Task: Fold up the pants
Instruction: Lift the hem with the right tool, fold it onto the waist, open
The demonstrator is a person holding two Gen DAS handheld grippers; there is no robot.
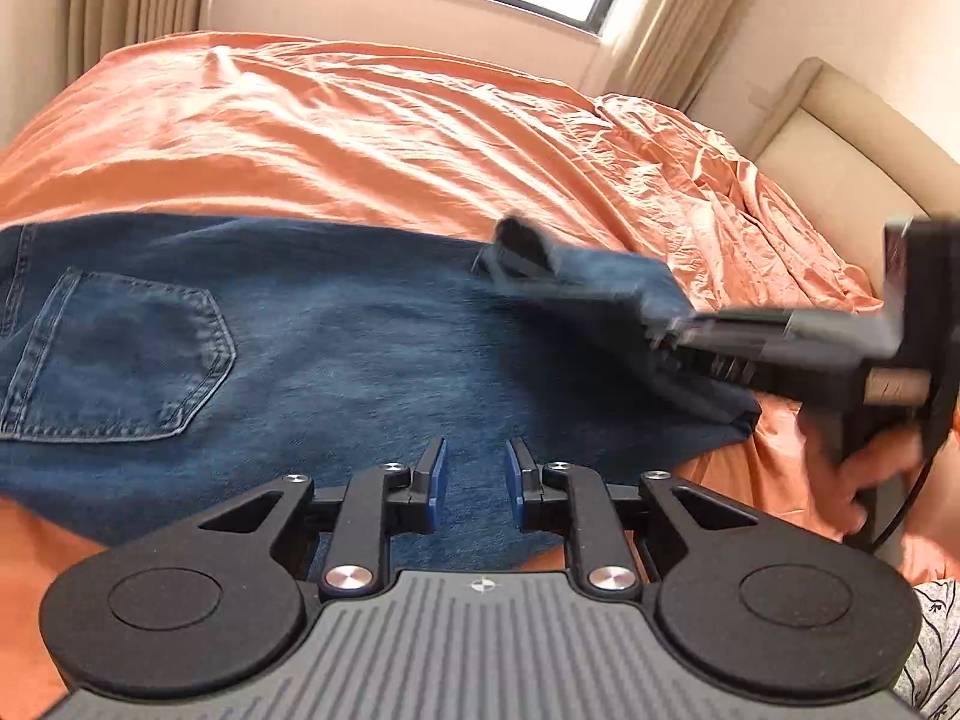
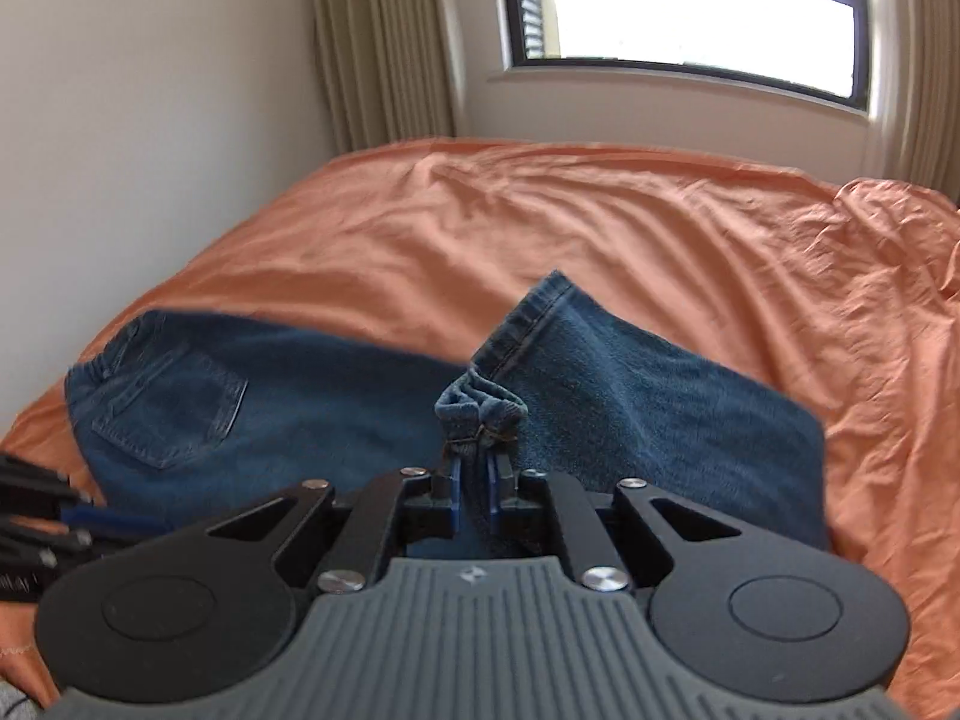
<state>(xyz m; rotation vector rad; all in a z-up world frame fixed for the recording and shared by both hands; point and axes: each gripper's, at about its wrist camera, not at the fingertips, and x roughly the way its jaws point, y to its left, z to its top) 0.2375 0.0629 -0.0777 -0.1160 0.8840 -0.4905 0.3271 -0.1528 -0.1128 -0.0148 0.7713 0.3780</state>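
Observation:
Blue jeans (image 1: 336,354) lie on the orange bedsheet (image 1: 336,132), back pocket (image 1: 120,354) to the left. My left gripper (image 1: 476,468) is open and empty, hovering just over the denim near its front edge. My right gripper (image 2: 474,468) is shut on the bunched leg hem (image 2: 480,408) and holds the leg end (image 2: 630,396) lifted and carried over the jeans. In the left wrist view the right gripper (image 1: 672,330) comes in blurred from the right, with the leg end (image 1: 600,276) in it. The waist and pocket (image 2: 168,402) lie flat at left.
A padded headboard (image 1: 840,138) stands at the right. A window (image 2: 684,12) and curtains (image 2: 384,42) are behind the bed, a white wall (image 2: 150,90) along its left. Rumpled sheet (image 1: 750,192) lies at the right. The left gripper's edge (image 2: 36,516) shows at lower left.

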